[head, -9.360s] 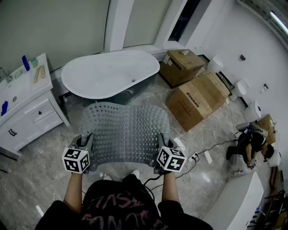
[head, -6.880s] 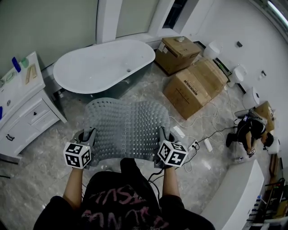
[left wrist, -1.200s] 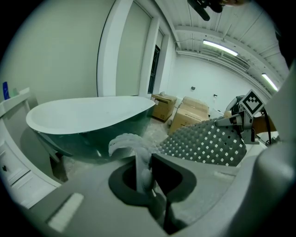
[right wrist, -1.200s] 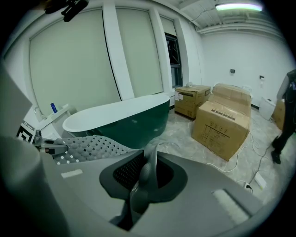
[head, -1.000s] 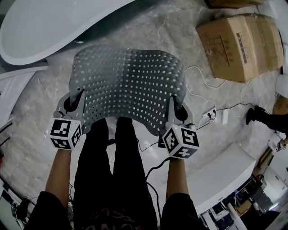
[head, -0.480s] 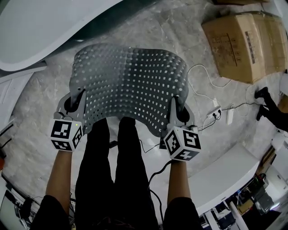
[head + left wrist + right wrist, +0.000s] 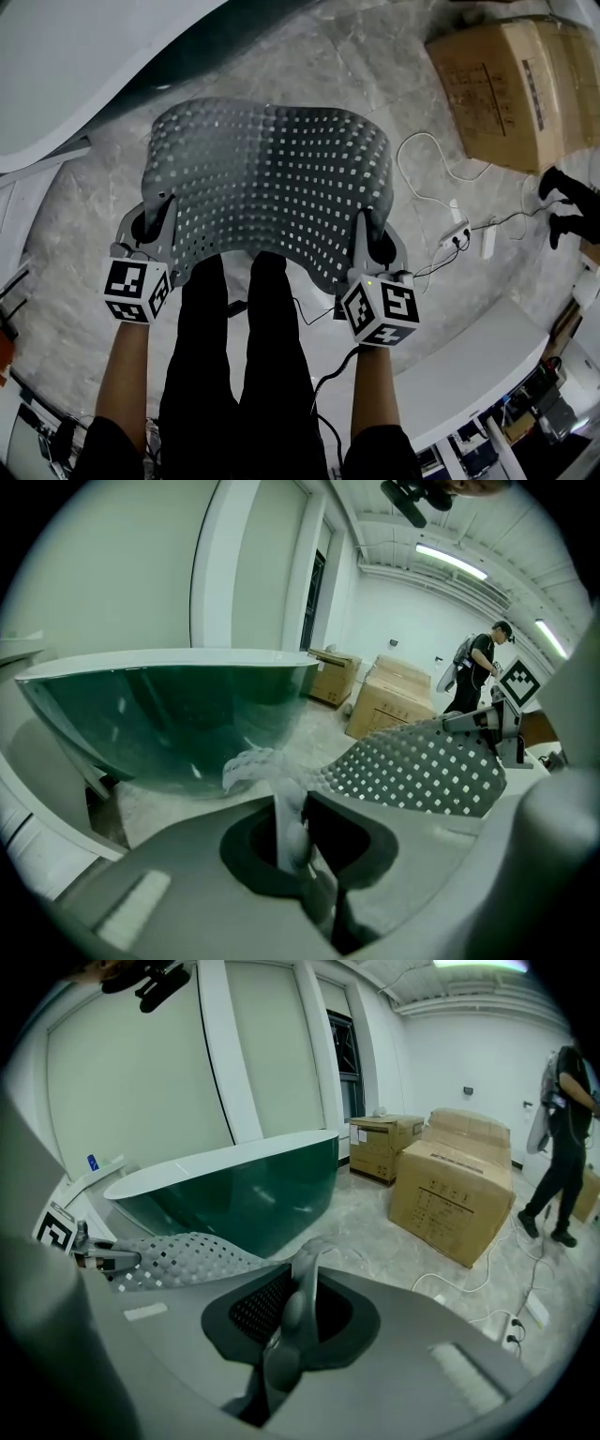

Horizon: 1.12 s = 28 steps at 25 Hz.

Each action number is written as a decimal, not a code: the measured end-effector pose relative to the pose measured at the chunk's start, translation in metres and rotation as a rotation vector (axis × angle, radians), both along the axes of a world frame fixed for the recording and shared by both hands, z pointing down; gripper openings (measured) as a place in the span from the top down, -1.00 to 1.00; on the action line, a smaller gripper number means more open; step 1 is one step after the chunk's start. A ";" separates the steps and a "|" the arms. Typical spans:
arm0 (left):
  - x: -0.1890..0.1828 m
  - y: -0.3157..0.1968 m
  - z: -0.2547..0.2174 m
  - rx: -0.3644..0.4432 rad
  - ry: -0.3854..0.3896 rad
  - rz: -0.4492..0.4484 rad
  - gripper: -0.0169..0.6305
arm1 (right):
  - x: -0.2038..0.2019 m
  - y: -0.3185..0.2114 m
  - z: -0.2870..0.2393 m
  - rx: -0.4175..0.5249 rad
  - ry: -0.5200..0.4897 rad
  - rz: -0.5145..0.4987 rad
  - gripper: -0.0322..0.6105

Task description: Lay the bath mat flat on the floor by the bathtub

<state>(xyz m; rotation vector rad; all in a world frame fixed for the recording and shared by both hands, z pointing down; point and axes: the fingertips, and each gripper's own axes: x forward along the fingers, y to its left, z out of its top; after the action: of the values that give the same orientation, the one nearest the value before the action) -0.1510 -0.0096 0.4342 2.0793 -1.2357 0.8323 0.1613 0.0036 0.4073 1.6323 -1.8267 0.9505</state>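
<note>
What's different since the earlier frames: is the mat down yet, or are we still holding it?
The bath mat has been carried close up to the bathtub and brought lower toward the floor. Nothing was let go. The left tool and right tool stay clamped on its near corners, and the mat is still arched, not yet flat.

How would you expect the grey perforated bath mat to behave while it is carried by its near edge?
Probably floppy: the bath mat bows between the left gripper and right gripper and crumples at the jaws. Likely light: two edge pinches carry it.
</note>
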 end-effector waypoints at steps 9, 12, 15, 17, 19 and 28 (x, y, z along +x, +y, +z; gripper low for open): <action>0.003 -0.008 0.030 -0.005 -0.011 0.015 0.85 | 0.004 -0.002 0.029 -0.003 0.005 0.006 0.74; 0.006 -0.009 0.041 -0.014 -0.016 0.025 0.85 | 0.007 -0.002 0.038 -0.008 0.006 0.002 0.74; 0.003 -0.007 0.053 -0.021 -0.021 0.027 0.85 | 0.007 0.000 0.049 -0.013 0.008 0.004 0.74; 0.001 -0.007 0.059 -0.021 -0.022 0.025 0.85 | 0.007 0.000 0.056 -0.015 0.007 0.008 0.74; 0.000 -0.007 0.066 -0.024 -0.024 0.025 0.85 | 0.008 0.000 0.063 -0.018 0.008 0.006 0.74; 0.005 -0.009 0.068 -0.026 -0.031 0.032 0.85 | 0.014 0.003 0.061 -0.016 0.005 0.007 0.74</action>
<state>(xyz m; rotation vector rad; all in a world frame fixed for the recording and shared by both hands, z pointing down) -0.1457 -0.0182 0.5026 2.0778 -1.2037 0.8938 0.1751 0.0062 0.4679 1.6312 -1.8060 0.9607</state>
